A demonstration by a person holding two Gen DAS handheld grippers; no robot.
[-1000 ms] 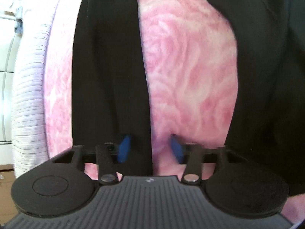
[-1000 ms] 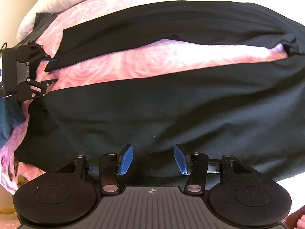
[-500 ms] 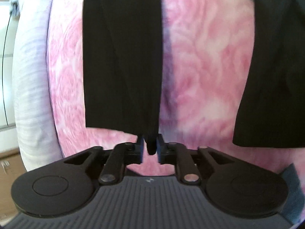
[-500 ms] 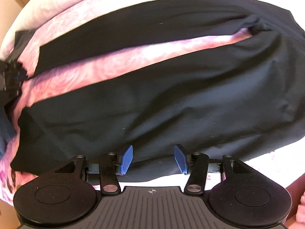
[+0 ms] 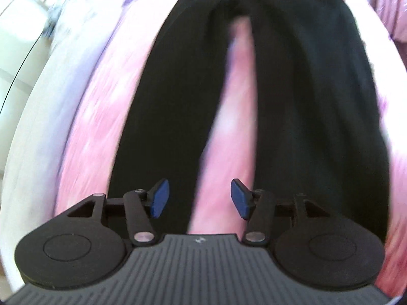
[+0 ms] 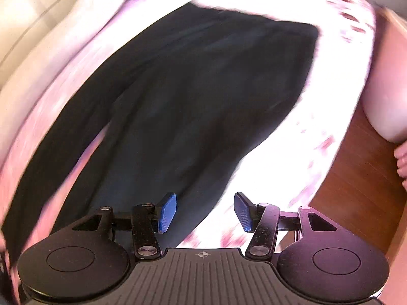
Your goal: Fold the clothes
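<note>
- At the bottom of the left wrist view, your left gripper (image 5: 198, 198) has its blue fingers (image 5: 159, 198) spread wide with nothing between them; it hangs over the strip of pink bedspread (image 5: 229, 132) that shows between the two legs of the black trousers (image 5: 162, 117).
- Just past those fingers, the left-hand leg runs up the frame from beside the left pad, and the other leg runs up the right side. Both lie flat and apart, joining toward the top centre, so the garment looks spread out lengthwise rather than doubled over.
- At the bottom of the right wrist view, your right gripper (image 6: 204, 212) is likewise released, its fingers (image 6: 168, 212) wide and gripping nothing. It is poised over the near edge of the black trousers (image 6: 193, 96), where dark cloth meets the pale bedspread (image 6: 318, 106).
- Beyond that, the cloth broadens toward the upper right of the frame, probably the waist end; blur hides the detail.
- At the right edge, a wooden floor (image 6: 356, 190) shows beside the bed.
- Your two grippers appear aimed at opposite ends of the garment, a stance that would suit either taking hold or having let go.
</note>
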